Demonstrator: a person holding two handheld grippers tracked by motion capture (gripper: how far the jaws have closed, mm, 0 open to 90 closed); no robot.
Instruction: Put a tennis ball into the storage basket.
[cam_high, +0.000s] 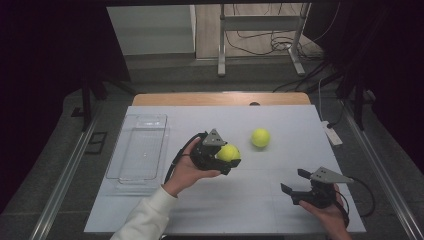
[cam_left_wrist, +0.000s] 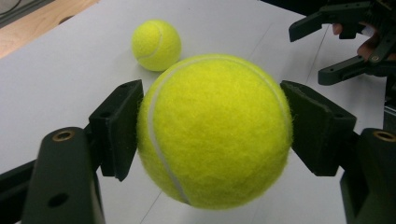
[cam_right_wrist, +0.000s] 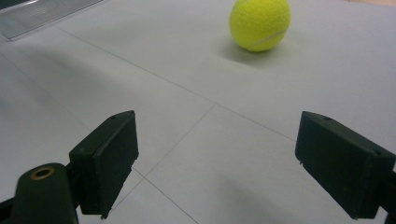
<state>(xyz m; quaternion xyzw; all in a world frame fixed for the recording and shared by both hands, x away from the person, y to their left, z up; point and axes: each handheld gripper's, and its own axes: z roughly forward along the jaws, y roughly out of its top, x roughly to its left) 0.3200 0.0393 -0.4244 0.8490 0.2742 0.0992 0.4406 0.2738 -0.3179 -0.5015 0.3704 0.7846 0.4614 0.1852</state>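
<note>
High view: the left gripper (cam_high: 226, 161) holds a yellow-green tennis ball (cam_high: 229, 152) near the middle of the white table (cam_high: 240, 205), between a clear tray (cam_high: 140, 145) and the second tennis ball (cam_high: 260, 137), which lies apart on the surface. The right gripper (cam_high: 295, 182) hangs near the table's front right with its jaws wide and empty.

Left gripper view: both pads press the fuzzy ball's sides (cam_left_wrist: 215, 130); a curved white seam runs down its left face. It appears lifted off the table.

Right gripper view: jaws stand wide apart over bare table, the second ball (cam_right_wrist: 259, 23) beyond.
</note>
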